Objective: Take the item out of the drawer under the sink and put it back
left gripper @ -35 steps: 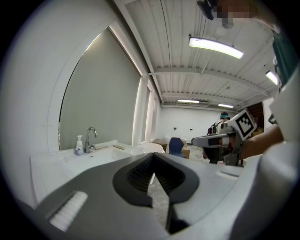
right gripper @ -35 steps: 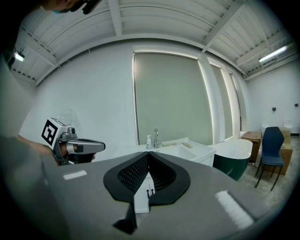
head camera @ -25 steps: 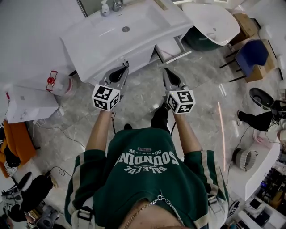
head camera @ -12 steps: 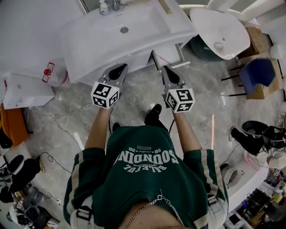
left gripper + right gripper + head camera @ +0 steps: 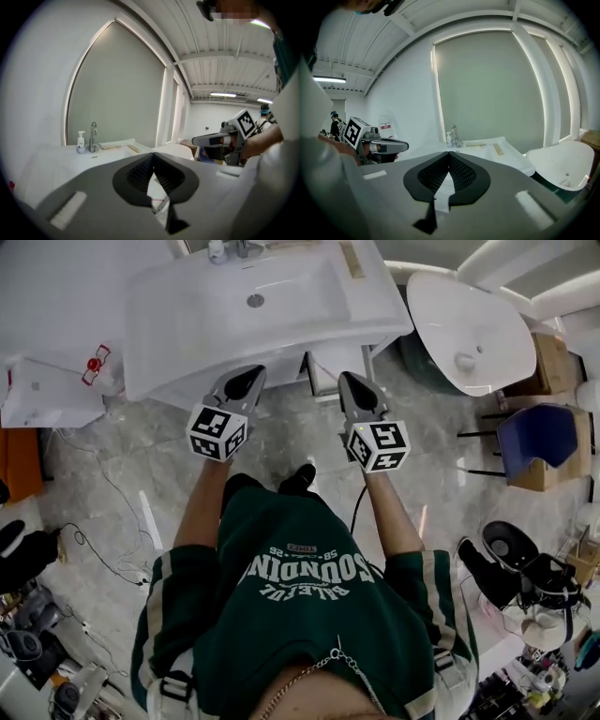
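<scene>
A white sink vanity (image 5: 187,329) stands in front of me, with a faucet (image 5: 246,247) and a soap bottle (image 5: 217,251) at its back. Under its right end a white drawer (image 5: 330,360) sticks out a little; its inside is hidden. My left gripper (image 5: 249,374) points at the vanity front, shut and empty. My right gripper (image 5: 346,381) hangs just before the drawer, also shut with nothing in it. In the left gripper view the jaws (image 5: 152,154) meet at the tips, and the right gripper (image 5: 208,139) shows beside them. In the right gripper view the jaws (image 5: 449,153) are likewise together.
A white oval basin (image 5: 473,320) sits to the right of the vanity, and a blue chair (image 5: 539,432) further right. A water jug with a red handle (image 5: 94,367) and a white box (image 5: 42,395) stand at the left. Cables (image 5: 103,540) lie on the marble floor.
The person has shifted position in front of the vanity, so the sink sits more to the left in view and less of the drawer shows. Both grippers stay shut, held level.
</scene>
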{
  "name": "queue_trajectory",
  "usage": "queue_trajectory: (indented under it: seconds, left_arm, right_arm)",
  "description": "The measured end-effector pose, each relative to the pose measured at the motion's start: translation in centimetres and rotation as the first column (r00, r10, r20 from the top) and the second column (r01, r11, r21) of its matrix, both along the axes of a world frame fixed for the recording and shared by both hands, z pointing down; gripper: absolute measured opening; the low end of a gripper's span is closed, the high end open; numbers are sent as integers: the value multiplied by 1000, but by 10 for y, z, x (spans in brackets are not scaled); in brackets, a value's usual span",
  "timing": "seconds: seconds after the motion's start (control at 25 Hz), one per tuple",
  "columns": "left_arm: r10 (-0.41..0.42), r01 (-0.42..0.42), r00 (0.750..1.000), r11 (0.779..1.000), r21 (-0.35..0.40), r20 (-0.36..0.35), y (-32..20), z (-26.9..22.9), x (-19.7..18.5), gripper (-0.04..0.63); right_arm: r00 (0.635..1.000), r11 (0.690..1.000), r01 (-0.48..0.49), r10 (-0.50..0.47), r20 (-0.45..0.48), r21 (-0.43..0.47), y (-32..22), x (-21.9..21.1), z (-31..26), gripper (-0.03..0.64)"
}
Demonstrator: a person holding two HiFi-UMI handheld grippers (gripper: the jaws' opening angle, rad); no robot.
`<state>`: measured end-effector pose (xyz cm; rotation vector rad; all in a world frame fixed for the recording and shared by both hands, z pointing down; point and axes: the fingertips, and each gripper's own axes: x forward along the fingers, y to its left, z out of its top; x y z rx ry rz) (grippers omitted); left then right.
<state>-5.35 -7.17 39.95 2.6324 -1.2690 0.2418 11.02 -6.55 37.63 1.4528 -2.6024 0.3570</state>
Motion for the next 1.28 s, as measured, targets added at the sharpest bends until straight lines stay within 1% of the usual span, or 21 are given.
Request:
queue_trajectory:
  seconds: [0.16,0.32,0.44,0.56,0.64,0.8,0.92,1.12,1.28]
  left_arm:
    - [-31,31,999,999,-6,6,-3,4,13,49]
    - [-46,46,999,999,3,-4,-9,3,23,49]
    - [-43,43,999,999,10,-11,-17,5,26,49]
    - [-48,48,999,999,-9,-17,-23,16,26,49]
    - [-49,48,999,999,-19,-16,-26,19,32,49]
    - [-36,36,999,999,-10,-19,-33,15,47,49]
    - [-29,29,1000,999,-22,-13,-35,20,50,49]
    - [-15,15,1000,999,-43,1,-41,33,54,49]
    - [-3,4,1000,997,-75,7,-46,50,64,49]
  right_arm:
    - [999,999,39,-39,3,1,-9,12,3,3]
    - [999,999,49,-49,7,-1,-16,20,8,3]
    - [999,999,48,-48,3,-1,-23,20,13,3]
    - [999,999,48,-48,8,-7,-24,19,18,3]
    - [999,999,54,-54,9,-10,-25,22,18,3]
    - [998,998,60,-60,-1,-9,-33,35,19,3]
    - [998,998,67,-67,-12,-13,-34,37,24,3]
    - [996,996,77,-79,-42,-45,-39,40,47,3]
    - [994,993,78,-85,-68,-93,-44,48,75,3]
